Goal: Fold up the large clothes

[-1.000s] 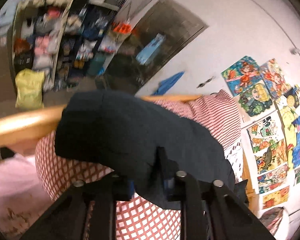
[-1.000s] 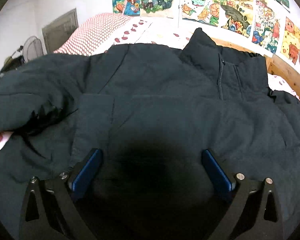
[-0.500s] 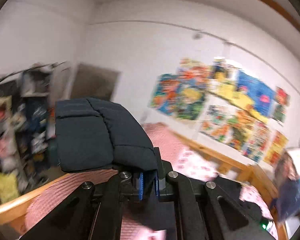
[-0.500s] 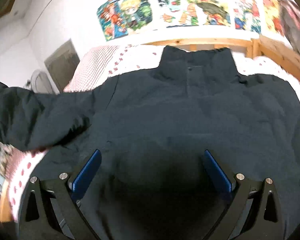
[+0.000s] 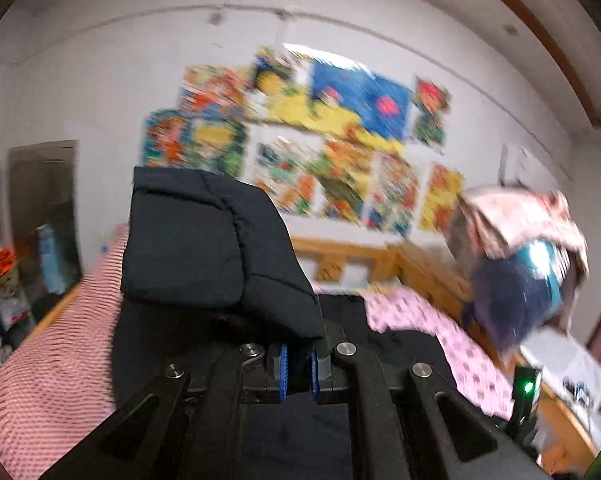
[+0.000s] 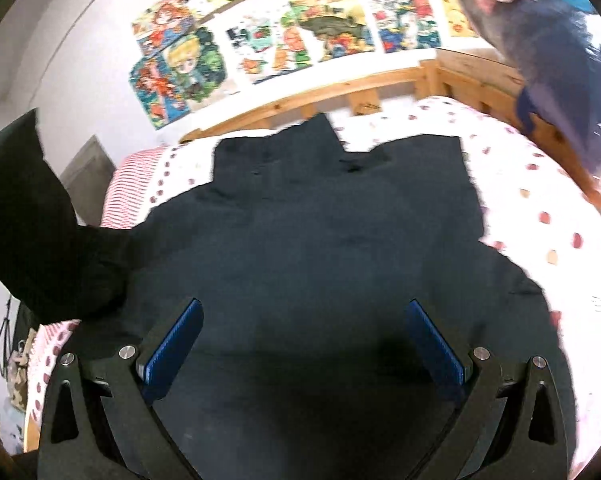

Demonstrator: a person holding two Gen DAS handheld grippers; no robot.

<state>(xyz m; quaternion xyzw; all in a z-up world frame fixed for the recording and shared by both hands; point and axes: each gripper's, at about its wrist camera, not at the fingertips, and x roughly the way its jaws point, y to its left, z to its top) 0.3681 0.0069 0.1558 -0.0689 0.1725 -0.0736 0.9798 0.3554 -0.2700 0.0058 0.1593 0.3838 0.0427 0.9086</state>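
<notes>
The left gripper [image 5: 298,366] pinches the sleeve cuff [image 5: 204,240] aloft to fold it inward; the padded jacket [image 6: 320,240] lies spread mid-bed [image 6: 540,200], the right gripper [image 6: 300,340] gaping above its hem.

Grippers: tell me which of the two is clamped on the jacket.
The left gripper: its blue pads are pinched on the dark jacket's sleeve, lifted off the bed. The right gripper hovers wide open above the jacket, holding nothing.

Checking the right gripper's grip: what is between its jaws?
Nothing is pinched. In the right wrist view the right gripper is open, its jaws wide apart, and only the dark jacket lying on the bed shows between them.
</notes>
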